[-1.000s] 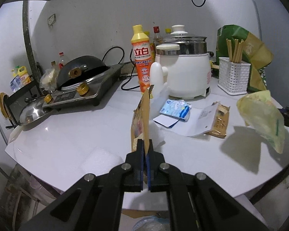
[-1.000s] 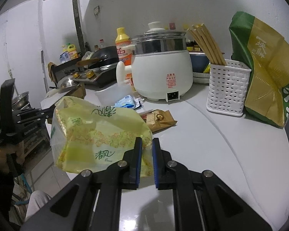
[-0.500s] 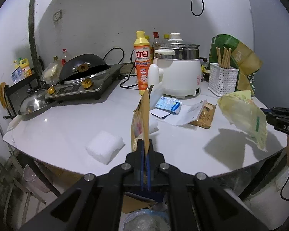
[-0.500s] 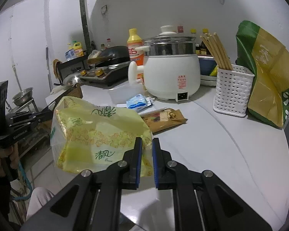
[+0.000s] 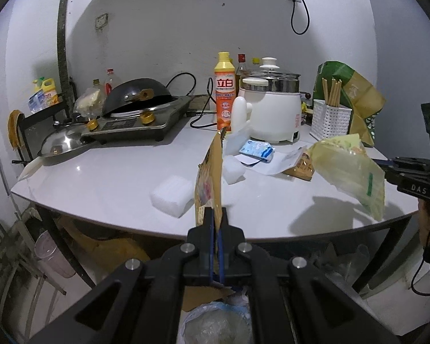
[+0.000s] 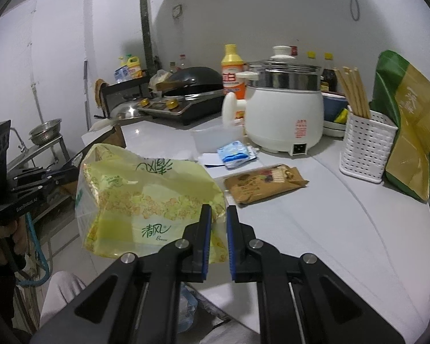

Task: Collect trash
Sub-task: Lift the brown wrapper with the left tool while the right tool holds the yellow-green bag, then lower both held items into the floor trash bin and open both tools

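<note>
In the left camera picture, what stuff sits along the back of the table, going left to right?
Wok → orange bottle → white cooker → chopstick basket → green bag.

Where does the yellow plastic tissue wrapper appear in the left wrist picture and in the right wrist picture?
Left wrist view: the yellow plastic tissue wrapper hangs at the right, in front of the table edge, held by the right gripper.
Right wrist view: the wrapper fills the lower left, pinched between the gripper's fingers at its right corner.
Shared landmark: the white electric cooker, behind the wrapper in both views.
</note>
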`<state>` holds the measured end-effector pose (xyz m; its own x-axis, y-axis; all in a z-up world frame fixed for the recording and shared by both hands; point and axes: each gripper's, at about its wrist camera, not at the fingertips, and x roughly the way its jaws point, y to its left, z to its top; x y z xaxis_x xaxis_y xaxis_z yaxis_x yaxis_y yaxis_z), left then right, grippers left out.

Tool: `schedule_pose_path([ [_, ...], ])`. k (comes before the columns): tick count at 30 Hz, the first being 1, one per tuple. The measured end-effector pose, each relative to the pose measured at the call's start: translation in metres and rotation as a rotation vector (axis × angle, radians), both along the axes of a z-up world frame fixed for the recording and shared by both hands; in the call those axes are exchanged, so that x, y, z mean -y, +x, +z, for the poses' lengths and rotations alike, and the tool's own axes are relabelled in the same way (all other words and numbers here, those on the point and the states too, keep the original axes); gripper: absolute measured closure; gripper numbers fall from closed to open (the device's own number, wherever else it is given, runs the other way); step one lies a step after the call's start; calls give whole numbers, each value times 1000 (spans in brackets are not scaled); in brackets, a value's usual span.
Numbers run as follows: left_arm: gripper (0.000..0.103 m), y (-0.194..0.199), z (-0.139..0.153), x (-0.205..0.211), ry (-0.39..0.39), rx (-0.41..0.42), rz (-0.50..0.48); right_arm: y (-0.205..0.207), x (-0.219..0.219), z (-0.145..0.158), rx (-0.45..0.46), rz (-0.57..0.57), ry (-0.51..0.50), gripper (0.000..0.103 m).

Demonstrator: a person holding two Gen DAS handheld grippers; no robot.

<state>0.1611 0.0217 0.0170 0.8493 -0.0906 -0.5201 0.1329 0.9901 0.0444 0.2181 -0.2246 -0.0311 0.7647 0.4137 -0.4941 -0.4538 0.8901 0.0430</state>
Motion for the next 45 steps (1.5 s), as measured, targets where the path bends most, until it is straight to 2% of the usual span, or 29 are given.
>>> schedule_pose_path([
  [15, 101, -46, -20, -35, -26, -5, 32, -24, -54, -5, 10, 83, -55, 94],
  [29, 101, -84, -74, -77, -87, -89, 104, -53, -114, -32, -7, 187, -117, 94],
  [38, 101, -87, -130, -92, -116, -207, 148, -64, -155, -74, -48, 262, -186, 94],
  [45, 101, -81, -164, -99, -152, -282, 171, -62, -174, -122, -110, 296, -254, 94],
])
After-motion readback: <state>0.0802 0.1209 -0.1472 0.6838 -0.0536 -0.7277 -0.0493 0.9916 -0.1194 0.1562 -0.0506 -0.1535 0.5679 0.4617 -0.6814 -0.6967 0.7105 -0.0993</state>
